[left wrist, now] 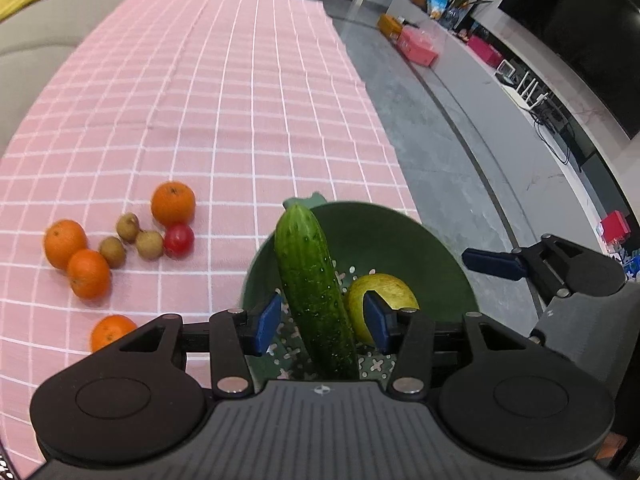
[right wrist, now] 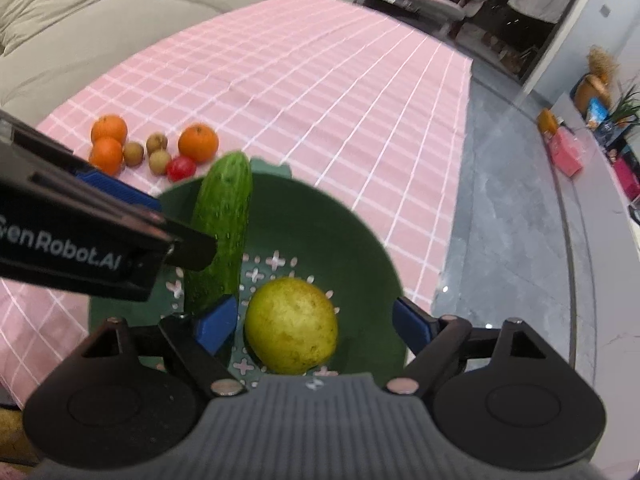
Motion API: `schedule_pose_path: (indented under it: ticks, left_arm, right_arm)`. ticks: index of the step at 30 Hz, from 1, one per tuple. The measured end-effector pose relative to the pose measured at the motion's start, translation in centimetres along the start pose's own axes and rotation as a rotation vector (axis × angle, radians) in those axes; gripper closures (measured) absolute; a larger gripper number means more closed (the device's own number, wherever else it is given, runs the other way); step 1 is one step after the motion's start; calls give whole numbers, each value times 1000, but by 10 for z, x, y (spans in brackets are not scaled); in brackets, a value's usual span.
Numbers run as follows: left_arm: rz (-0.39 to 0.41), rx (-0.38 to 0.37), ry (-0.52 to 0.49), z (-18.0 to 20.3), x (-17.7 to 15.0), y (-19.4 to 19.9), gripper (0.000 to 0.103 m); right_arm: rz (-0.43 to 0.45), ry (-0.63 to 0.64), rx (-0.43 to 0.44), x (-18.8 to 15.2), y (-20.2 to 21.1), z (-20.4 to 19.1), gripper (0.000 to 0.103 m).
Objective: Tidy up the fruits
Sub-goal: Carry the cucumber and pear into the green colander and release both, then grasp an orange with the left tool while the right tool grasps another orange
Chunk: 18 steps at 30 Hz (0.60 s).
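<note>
A green colander bowl stands on the pink checked tablecloth near its right edge. A cucumber leans in it, its far end over the rim. A yellow-green pear lies on the bowl's bottom. My left gripper is open, its blue pads on either side of the cucumber with gaps. My right gripper is open around the pear, above the bowl. Oranges, small brown fruits and a red tomato lie on the cloth to the left.
The right gripper shows in the left wrist view; the left gripper's body crosses the right wrist view. A beige sofa borders the table's far left. Grey floor and a TV bench lie to the right.
</note>
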<state>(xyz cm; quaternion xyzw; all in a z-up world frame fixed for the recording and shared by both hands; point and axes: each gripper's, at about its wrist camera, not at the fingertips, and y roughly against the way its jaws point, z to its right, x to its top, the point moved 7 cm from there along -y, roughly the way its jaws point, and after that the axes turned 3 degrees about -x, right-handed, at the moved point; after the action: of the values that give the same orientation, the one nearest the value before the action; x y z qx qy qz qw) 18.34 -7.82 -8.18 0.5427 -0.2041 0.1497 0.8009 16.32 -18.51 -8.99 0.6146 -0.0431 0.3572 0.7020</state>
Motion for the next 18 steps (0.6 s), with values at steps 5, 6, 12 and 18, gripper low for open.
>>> schedule_pose_path:
  ticks: [5, 6, 12, 18]
  left_arm:
    - [51, 36, -17, -6, -2, 24, 47]
    - [60, 45, -18, -9, -3, 29, 47]
    - [105, 89, -18, -27, -7, 57, 47]
    - [117, 121, 28, -55, -17, 75, 47]
  right_arm:
    - [60, -80, -3, 6, 25, -2, 19]
    - [71, -99, 1, 7, 29, -4, 18]
    - [129, -155, 44, 14, 46, -24, 17]
    - [188, -183, 139, 29, 56, -52, 20]
